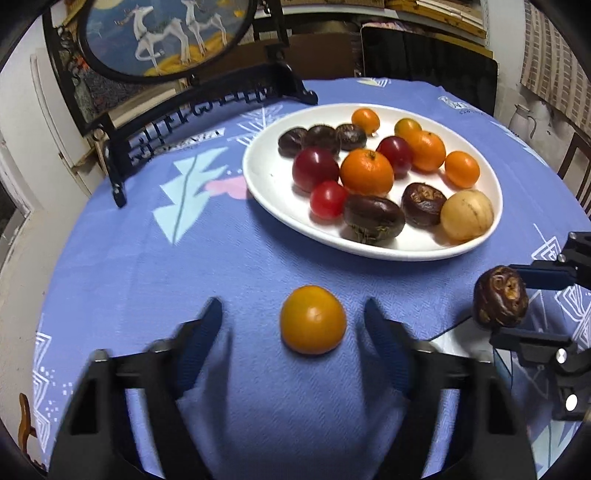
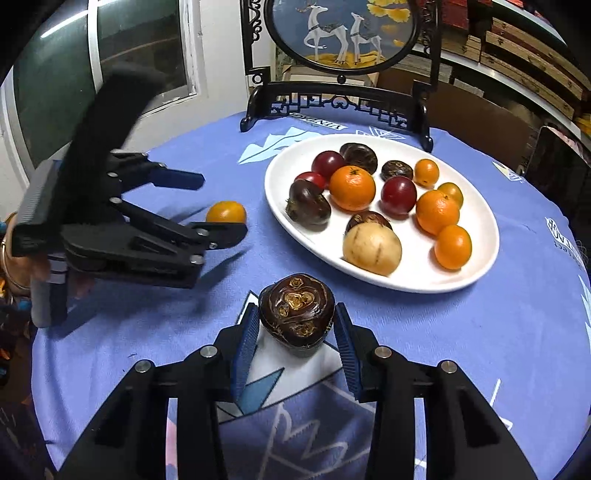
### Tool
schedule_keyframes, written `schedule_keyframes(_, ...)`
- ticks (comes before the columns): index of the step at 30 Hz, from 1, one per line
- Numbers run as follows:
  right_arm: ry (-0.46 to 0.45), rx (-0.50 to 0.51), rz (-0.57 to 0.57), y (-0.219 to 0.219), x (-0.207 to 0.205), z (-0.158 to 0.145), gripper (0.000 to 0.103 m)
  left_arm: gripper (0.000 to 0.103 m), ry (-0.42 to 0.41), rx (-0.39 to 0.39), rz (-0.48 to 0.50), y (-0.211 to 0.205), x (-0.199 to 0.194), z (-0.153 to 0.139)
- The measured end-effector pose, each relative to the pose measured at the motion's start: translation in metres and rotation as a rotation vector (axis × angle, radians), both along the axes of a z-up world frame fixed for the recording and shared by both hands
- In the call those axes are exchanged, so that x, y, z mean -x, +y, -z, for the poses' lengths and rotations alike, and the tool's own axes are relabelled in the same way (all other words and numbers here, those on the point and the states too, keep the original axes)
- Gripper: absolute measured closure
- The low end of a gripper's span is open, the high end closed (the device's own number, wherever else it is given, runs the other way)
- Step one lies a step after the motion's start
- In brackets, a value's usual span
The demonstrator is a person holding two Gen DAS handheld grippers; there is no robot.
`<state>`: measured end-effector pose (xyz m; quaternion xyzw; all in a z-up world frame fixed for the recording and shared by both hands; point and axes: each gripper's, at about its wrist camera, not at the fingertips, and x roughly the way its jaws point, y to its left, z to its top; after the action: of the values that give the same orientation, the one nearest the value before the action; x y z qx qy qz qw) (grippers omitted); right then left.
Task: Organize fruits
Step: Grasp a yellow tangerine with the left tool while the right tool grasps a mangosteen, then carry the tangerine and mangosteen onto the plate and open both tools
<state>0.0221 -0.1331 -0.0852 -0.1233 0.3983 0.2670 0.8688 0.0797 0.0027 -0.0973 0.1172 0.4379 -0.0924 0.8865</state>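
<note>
Left gripper (image 1: 291, 314): held apart around the yellow-orange fruit (image 1: 313, 319), pads not touching it.
Right gripper (image 2: 295, 328): clamped on the dark brown fruit (image 2: 297, 314).
White plate (image 2: 476, 275): seen beyond both grippers.

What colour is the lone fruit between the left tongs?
Yellow-orange fruit, clearest in the left wrist view.

Probably home; tablecloth (image 1: 147, 266), deer screen (image 2: 341, 33)

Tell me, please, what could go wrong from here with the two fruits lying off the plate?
The left gripper straddles the round orange fruit without touching it; closing off-centre could roll it away across the cloth. The right gripper pinches the lumpy dark fruit near its fingertips, so it may slip. The plate is crowded, so added fruit could jostle others.
</note>
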Motion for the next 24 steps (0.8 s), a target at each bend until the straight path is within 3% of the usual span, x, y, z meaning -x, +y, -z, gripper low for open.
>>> schedule_keyframes(1,-0.001,-0.003,0.003,-0.001,0.000,0.000,0.061,0.067,0.024,0.017,0.006,0.000,-0.001,0.001)
schedule_keyframes(6,-0.009,-0.013,0.005,-0.005,0.005,-0.001,0.061,0.068,-0.022,0.002,0.015,-0.002,0.009,-0.009)
schedule_keyframes(12,-0.047,-0.031,0.019,-0.012,0.007,-0.016,0.061,0.068,-0.134,-0.042,0.047,-0.018,0.023,-0.041)
schedule_keyframes(24,-0.255,-0.129,0.091,-0.043,-0.014,-0.110,0.061,0.068,-0.321,-0.046,-0.004,-0.051,-0.007,-0.111)
